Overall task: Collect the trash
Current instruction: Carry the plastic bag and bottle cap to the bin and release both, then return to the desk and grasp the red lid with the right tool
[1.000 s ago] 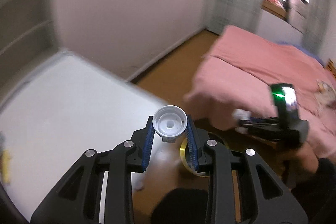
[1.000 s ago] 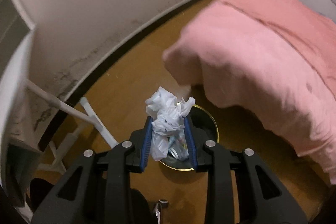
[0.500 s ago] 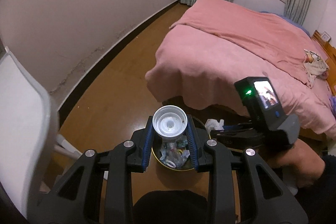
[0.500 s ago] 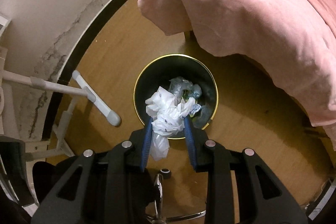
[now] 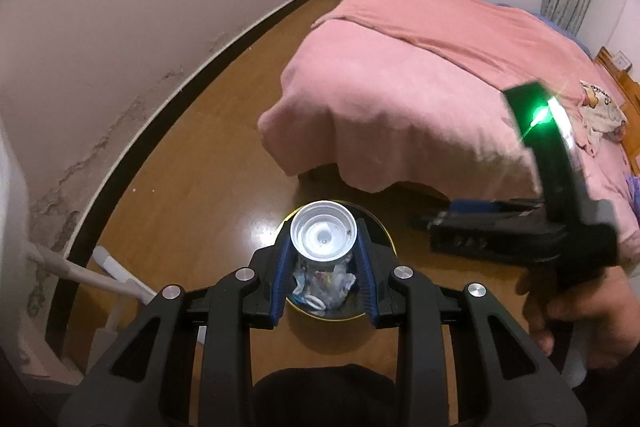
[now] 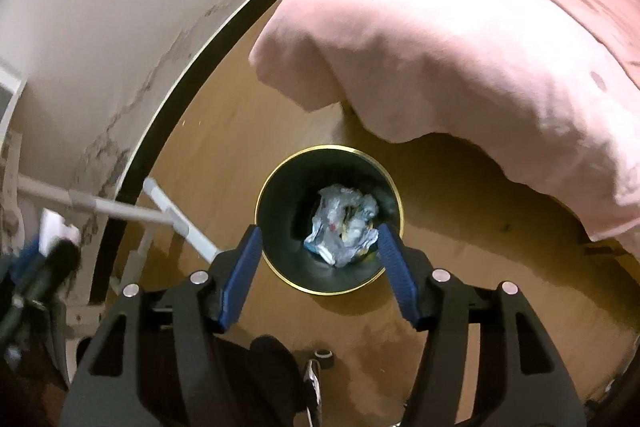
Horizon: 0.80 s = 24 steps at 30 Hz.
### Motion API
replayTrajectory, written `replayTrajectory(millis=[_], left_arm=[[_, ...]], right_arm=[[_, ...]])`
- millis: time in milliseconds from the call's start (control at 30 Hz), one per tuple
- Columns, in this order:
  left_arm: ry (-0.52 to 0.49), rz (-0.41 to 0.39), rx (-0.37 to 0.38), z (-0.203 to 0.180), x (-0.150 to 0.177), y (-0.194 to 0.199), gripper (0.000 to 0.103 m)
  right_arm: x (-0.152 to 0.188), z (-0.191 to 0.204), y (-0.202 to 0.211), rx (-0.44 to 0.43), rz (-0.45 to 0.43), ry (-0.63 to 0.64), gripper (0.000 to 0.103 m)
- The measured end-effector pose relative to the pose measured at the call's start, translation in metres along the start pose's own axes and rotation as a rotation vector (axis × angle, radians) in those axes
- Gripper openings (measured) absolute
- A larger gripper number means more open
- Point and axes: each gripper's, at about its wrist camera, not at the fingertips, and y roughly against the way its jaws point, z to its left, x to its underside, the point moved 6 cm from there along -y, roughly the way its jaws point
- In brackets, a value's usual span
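Tissue dropped; bin [image 5: 384,227] rim half-hidden

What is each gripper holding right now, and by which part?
The left gripper holds a white cup by its sides, just below the rim, over the bin. The right gripper is open and holds nothing.

A: The can [image 5: 323,235] at twelve o'clock is looking like brushed metal, the floor [image 5: 208,163] glossy wood.

B: And the bin [image 6: 280,239] is showing matt black inside, crumpled plastic trash [image 6: 344,223], a soft cloth bedspread [image 6: 460,39] at one o'clock.
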Motion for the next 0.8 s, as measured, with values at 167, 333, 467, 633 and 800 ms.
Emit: replayTrajectory(millis=[167,333,467,633,800], left_arm=[[0.013,0.052,0.028,-0.008,0.009,-0.032,0.029],[0.011,0.077,0.051,-0.019,0.008,-0.058,0.029],[0.025,0.084,0.078,-0.026,0.000,-0.066,0.045],[0.019,0.062,0.064,-0.028,-0.006,-0.062,0.058],[0.022,0.042,0.046,-0.023,-0.006,-0.046,0.064]], right_arm=[[-0.007,-0.011,0.012,-0.009,-0.047,-0.043,0.064],[-0.013,-0.021,0.023,-0.009,-0.090,-0.088,0.064],[-0.016,-0.033,0.028,-0.040,-0.112,-0.146,0.064],[-0.016,-0.036,0.027,-0.046,-0.105,-0.143,0.065],[-0.013,-0.033,0.027,-0.039,-0.094,-0.117,0.068]])
